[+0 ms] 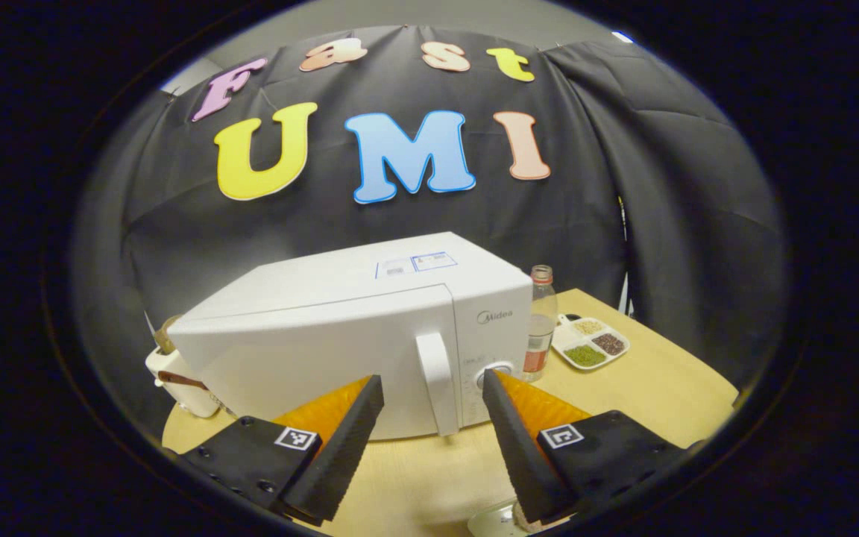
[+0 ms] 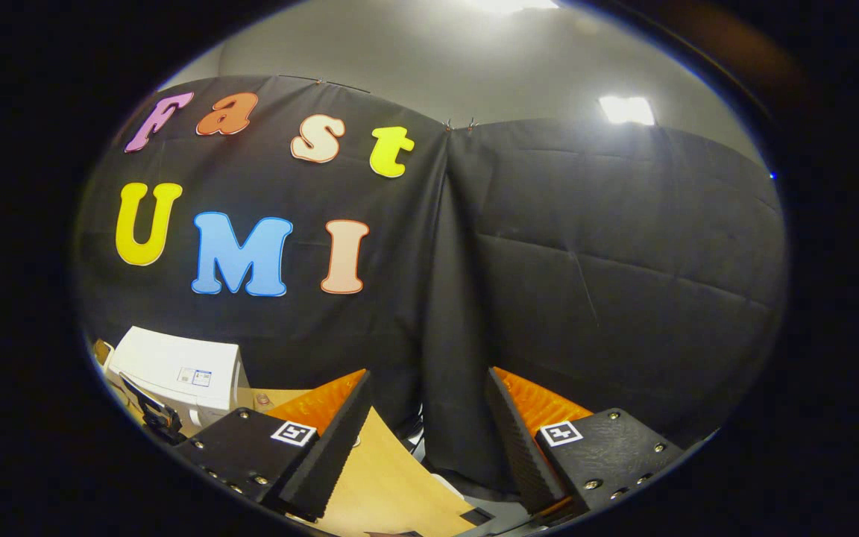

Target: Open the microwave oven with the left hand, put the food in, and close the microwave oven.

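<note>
In the left gripper view, the left gripper (image 1: 433, 388) is spread wide and holds nothing, lined up on the closed microwave oven's (image 1: 370, 335) door handle (image 1: 437, 380) just ahead. A plate (image 1: 496, 520) edge, possibly the food, peeks below it. Closing off-centre could slip off the handle or nudge the dial (image 1: 491, 374). A bottle (image 1: 541, 321) and a divided tray (image 1: 590, 341) stand beyond. The right gripper (image 2: 426, 406) hangs wide and empty, facing the wall.

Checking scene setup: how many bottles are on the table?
1. A clear bottle stands upright just right of the microwave in the left gripper view, with the divided snack tray beyond it. Others could be hidden behind the microwave.
</note>
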### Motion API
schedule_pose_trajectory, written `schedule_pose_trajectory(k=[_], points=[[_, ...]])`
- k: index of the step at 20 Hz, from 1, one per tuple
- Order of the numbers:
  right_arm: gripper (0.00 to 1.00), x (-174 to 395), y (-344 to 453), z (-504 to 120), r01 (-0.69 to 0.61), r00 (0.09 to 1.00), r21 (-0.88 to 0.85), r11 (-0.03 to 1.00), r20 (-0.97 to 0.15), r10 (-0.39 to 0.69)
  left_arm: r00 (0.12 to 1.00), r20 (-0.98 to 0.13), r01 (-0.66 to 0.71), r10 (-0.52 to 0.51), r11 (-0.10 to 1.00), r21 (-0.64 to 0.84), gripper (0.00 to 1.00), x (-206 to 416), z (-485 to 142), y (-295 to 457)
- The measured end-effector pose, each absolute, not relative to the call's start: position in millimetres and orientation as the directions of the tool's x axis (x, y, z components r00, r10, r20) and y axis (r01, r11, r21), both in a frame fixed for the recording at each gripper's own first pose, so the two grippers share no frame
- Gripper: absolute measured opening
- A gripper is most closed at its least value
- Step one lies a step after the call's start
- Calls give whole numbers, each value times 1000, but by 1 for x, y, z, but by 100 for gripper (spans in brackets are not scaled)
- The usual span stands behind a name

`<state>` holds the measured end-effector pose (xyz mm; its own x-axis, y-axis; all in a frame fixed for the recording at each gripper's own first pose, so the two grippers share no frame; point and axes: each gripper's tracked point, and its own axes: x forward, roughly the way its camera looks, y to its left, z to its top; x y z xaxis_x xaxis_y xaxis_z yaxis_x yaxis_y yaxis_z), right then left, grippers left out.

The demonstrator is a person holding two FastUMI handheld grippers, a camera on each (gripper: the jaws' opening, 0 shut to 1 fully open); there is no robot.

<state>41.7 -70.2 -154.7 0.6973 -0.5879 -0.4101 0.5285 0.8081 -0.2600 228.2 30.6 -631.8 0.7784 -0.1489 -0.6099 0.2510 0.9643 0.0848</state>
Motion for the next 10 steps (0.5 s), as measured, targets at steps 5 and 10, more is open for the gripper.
schedule_pose_trajectory(k=[5,10], points=[[94,45,-63,-163,503,695,-271,821,-437,-571,739,-661,245,-130,966,84,75,248,-683,29],[94,37,-65,-159,517,692,-274,811,-423,-584,710,-685,261,-165,965,38,79,251,-709,10]])
